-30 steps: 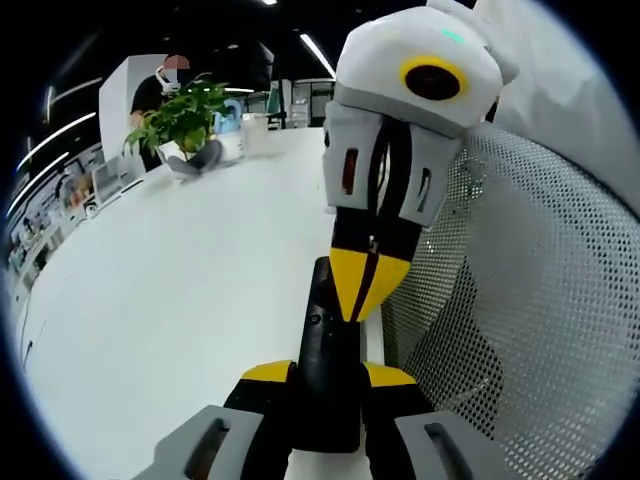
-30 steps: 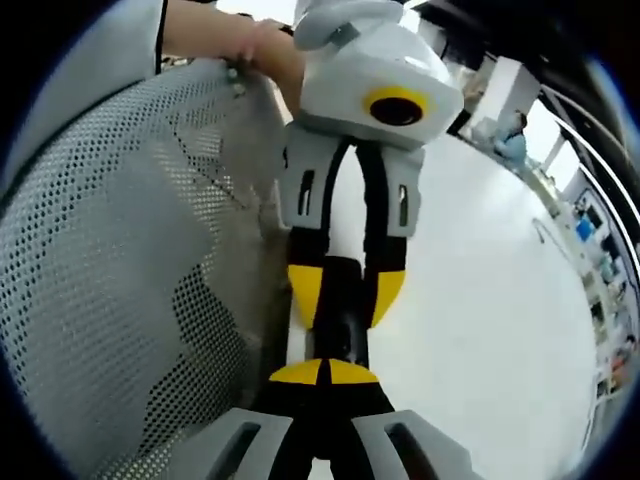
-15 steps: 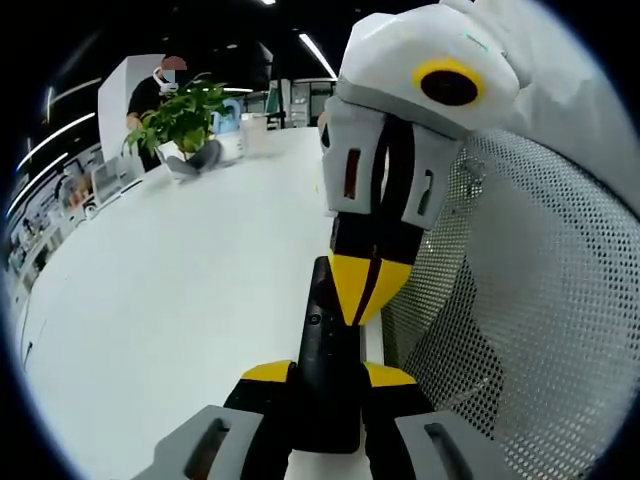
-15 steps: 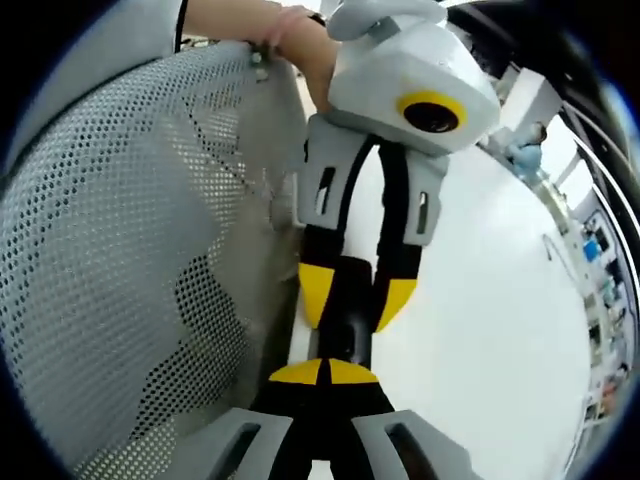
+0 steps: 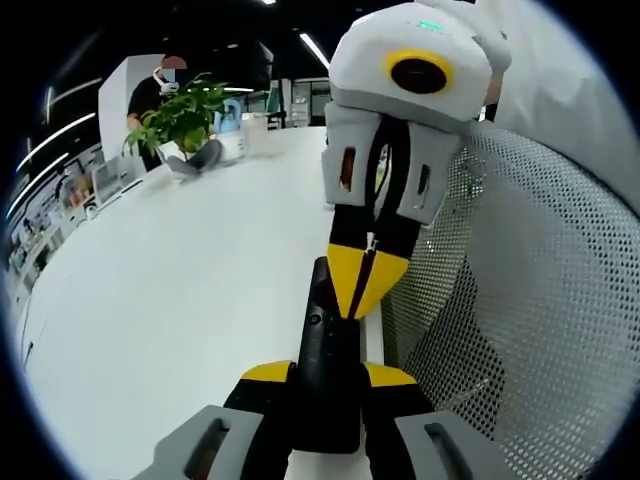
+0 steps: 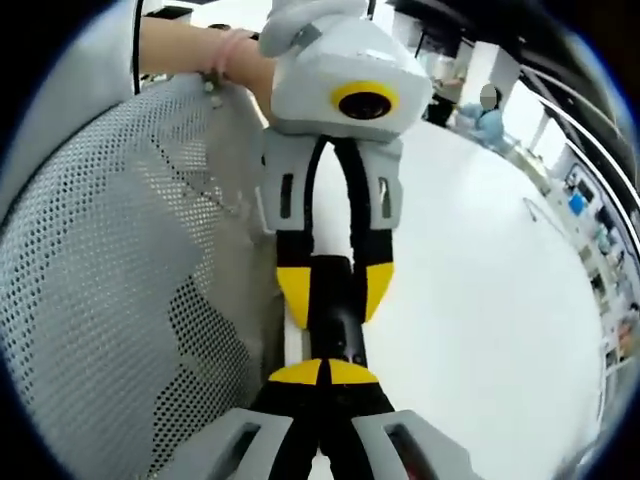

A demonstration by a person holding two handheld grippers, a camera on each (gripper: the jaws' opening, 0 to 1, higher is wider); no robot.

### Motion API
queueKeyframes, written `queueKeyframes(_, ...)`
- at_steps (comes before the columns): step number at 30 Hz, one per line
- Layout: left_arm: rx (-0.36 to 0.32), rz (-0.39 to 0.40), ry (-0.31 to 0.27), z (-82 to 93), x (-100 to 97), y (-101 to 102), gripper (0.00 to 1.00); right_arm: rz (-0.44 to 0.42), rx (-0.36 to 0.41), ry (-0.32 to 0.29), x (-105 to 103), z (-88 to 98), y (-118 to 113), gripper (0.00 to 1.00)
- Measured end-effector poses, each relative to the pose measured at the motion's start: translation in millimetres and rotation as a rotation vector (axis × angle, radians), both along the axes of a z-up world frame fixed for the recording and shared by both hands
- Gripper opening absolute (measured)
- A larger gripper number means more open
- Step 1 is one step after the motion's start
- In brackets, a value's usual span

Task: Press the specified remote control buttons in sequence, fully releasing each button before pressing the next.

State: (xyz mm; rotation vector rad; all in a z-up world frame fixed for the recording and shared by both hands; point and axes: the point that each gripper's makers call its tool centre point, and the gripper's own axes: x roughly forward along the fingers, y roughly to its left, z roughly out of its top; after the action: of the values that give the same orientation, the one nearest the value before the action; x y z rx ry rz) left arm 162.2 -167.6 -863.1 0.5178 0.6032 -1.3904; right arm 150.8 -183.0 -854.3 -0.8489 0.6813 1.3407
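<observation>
No text, label, brand, number or sign can be read in either view. The remote (image 5: 326, 370) has a plain black face with button marks too small to make out.

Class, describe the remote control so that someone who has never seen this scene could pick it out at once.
Start at the white table and go to its edge beside the mesh chair back. The remote control is the long black bar there, clamped by the left gripper, with the right gripper on its top.
</observation>
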Motion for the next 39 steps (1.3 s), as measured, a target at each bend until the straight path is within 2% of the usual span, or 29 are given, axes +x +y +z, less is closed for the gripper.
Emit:
queueKeyframes(5,0.0,-0.001,0.0,0.0,-0.3,0,0.25,-0.068,0.023,0.024,9,0.5,-1,0.0)
queueKeyframes(8,0.0,-0.001,0.0,0.0,-0.5,0,0.25,-0.09,0.056,0.06,9,3.6,3,0.0)
queueKeyframes(12,0.0,-0.001,0.0,-0.1,-0.5,0,0.25,-0.061,0.04,0.04,9,3.3,3,0.0)
queueKeyframes(15,0.0,-0.001,0.0,0.0,-0.5,0,0.25,-0.056,0.039,0.071,8,-0.4,4,0.0)
queueKeyframes(16,0.0,-0.002,0.0,0.0,-0.5,0,0.25,-0.052,0.04,0.062,9,0.2,4,0.0)
queueKeyframes(20,0.0,-0.002,0.0,-0.1,-0.4,0,0.25,-0.059,0.041,0.094,10,0.0,3,0.0)
queueKeyframes(24,-0.001,-0.003,0.0,0.0,-0.1,0,0.25,-0.091,0.046,0.167,11,-0.2,3,0.0)
queueKeyframes(27,-0.001,-0.004,0.0,0.1,-0.1,0,0.25,-0.093,0.041,0.185,11,-0.2,4,0.0)
queueKeyframes(37,0.0,-0.005,-0.001,0.5,0.0,0,0.25,-0.015,-0.048,0.163,10,-1.9,5,0.0)
queueKeyframes(38,-0.001,-0.004,-0.002,0.4,0.3,0,0.25,0.033,-0.069,0.127,13,-2.5,5,0.0)
queueKeyframes(39,0.0,-0.002,-0.001,0.4,0.6,0,0.25,0.04,-0.082,0.127,12,-2.9,6,0.0)
